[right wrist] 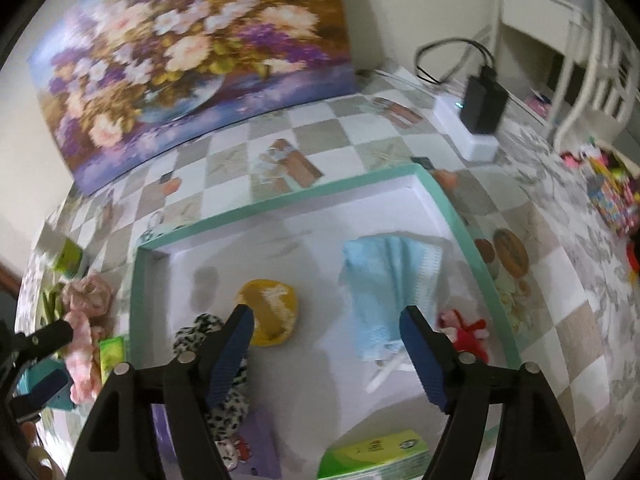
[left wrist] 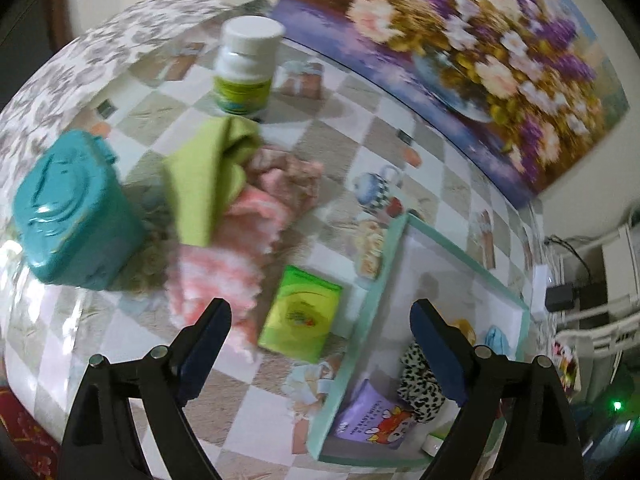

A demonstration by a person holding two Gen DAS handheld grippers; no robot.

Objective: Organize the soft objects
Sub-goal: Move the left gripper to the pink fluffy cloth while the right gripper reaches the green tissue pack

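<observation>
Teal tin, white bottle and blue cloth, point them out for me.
teal tin (left wrist: 76, 210), left wrist view, on its embossed lid.
white bottle (left wrist: 246, 66), left wrist view, on its body.
blue cloth (right wrist: 386, 280), right wrist view, on its middle.

Glossy teal tin (left wrist: 76, 208), fluffy pink cloth (left wrist: 224, 240), matt green cloth (left wrist: 200, 176), possibly cardboard tray (right wrist: 280, 204), shiny tablecloth (left wrist: 320, 152)

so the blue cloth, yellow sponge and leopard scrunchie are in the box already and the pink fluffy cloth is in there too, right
Not quite. The blue cloth, yellow sponge and leopard scrunchie are in the box, but the pink fluffy cloth lies outside it on the table, next to the green cloth, as the left wrist view shows.
</observation>
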